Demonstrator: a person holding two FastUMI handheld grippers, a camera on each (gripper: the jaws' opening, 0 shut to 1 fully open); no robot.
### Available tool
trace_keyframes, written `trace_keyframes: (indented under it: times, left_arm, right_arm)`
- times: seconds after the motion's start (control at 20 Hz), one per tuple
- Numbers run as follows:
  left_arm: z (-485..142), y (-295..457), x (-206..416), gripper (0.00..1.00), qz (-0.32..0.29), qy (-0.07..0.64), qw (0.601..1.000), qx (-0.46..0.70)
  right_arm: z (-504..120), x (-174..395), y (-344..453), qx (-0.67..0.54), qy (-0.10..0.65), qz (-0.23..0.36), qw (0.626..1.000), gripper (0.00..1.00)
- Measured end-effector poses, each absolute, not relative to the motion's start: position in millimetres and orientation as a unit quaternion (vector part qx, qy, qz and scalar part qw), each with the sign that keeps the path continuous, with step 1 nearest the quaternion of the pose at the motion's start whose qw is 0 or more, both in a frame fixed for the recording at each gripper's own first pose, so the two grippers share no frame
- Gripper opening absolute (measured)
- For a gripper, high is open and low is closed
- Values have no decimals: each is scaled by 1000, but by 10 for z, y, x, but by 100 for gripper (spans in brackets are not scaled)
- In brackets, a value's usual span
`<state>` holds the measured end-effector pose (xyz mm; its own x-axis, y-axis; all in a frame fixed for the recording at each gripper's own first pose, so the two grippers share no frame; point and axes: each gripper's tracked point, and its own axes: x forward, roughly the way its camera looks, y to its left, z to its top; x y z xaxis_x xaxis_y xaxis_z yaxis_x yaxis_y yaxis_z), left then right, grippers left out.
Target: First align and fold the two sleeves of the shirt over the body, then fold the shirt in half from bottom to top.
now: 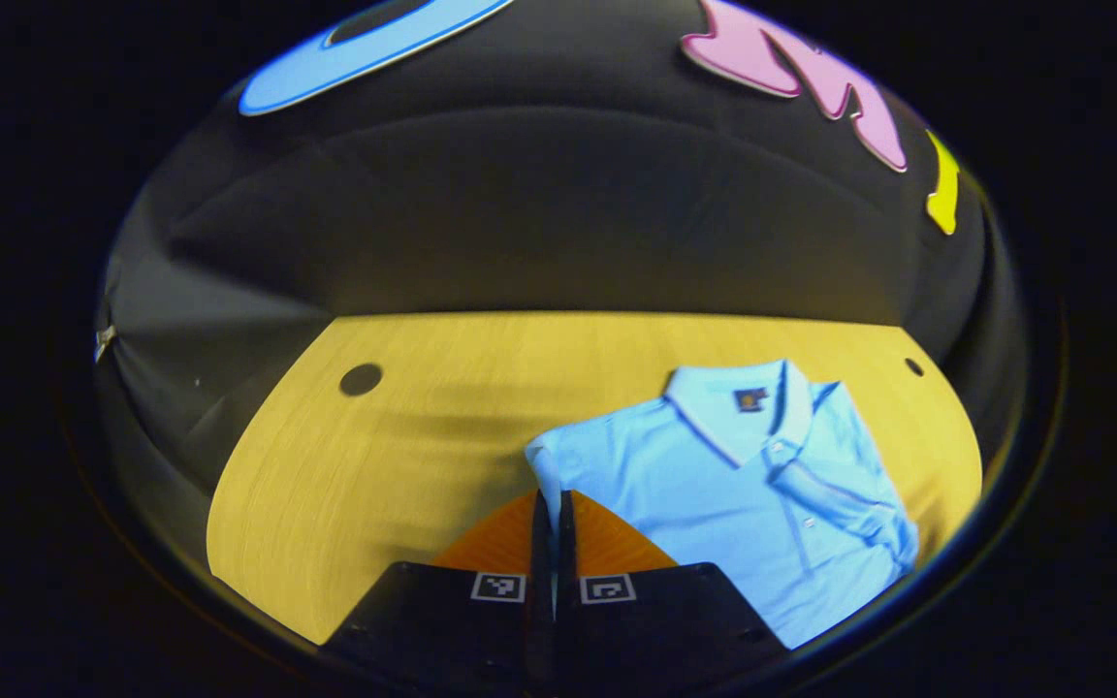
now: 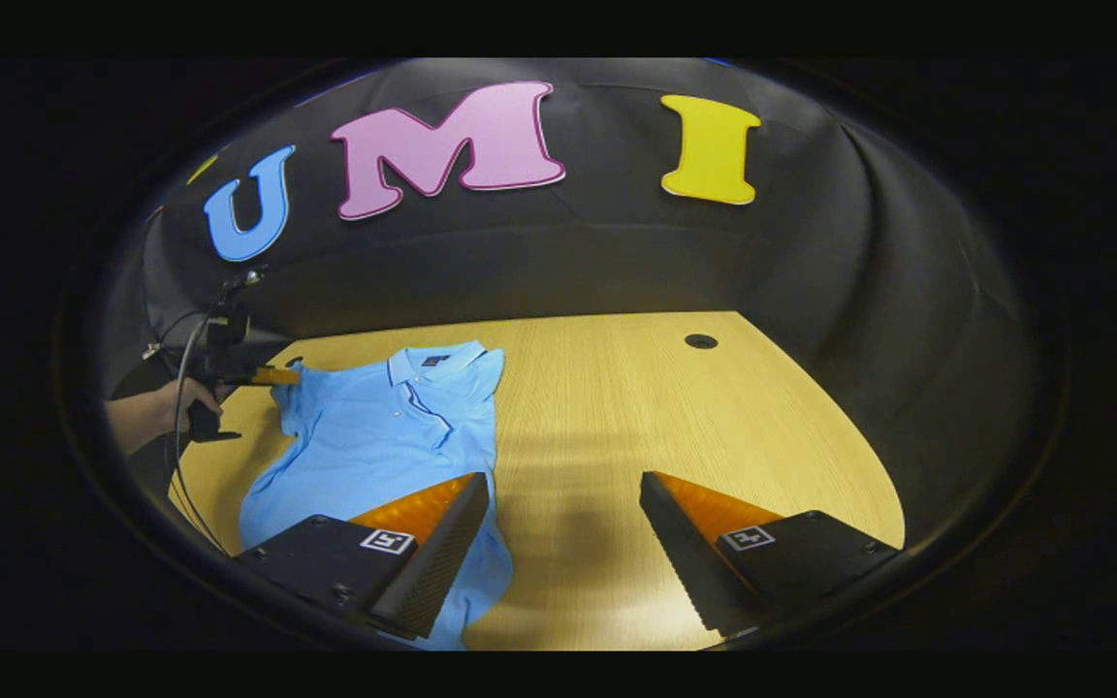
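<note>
A light blue polo shirt (image 1: 694, 485) lies face up on the wooden table (image 1: 374, 465), collar (image 1: 743, 407) toward the far side. One sleeve (image 1: 840, 494) lies folded across the chest. My left gripper (image 1: 552, 504) is shut, its fingers pinching the fabric at the shirt's other shoulder edge, where the second sleeve is. In the right gripper view the same shirt (image 2: 374, 436) lies at the left, with the left gripper (image 2: 272, 376) at its shoulder, held by a hand (image 2: 156, 412). My right gripper (image 2: 563, 485) hangs open above the table, one finger (image 2: 442, 543) over the shirt's lower side edge, nothing between the fingers.
The table (image 2: 665, 407) has a round cable hole (image 2: 701, 340) near its far right corner and another hole (image 1: 361, 378) at the far left. Black cloth walls close in the back and sides. Bare wood stretches to the right of the shirt.
</note>
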<state>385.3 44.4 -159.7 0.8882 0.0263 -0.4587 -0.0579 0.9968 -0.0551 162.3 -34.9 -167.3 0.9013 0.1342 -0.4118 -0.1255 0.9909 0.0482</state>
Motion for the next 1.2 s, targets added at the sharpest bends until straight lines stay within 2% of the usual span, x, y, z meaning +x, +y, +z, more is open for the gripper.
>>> trace_keyframes:
  times: [0.2,0.35,0.45,0.65,0.9,1.2]
  left_arm:
    - [-1280,-408,3880,6,-43,220,974,-41]
    - [-1267,-905,3896,6,-69,215,973,-39]
    - [-1270,-1175,3832,14,-90,212,972,-55]
    - [-1123,-1390,3608,97,-119,177,974,-80]
    - [-1004,-1064,2929,97,-102,152,981,-57]
    - [-1257,-583,1564,98,-73,165,983,-33]
  right_arm:
    - [-1644,1543,-393,17,205,64,976,98]
    - [-1621,1438,-441,19,200,61,978,98]
    - [-1613,1348,-461,21,197,60,978,98]
    - [-1667,1132,-444,24,200,62,978,98]
    - [-1766,795,-308,33,211,71,974,98]
    - [-2025,300,-21,42,250,90,963,98]
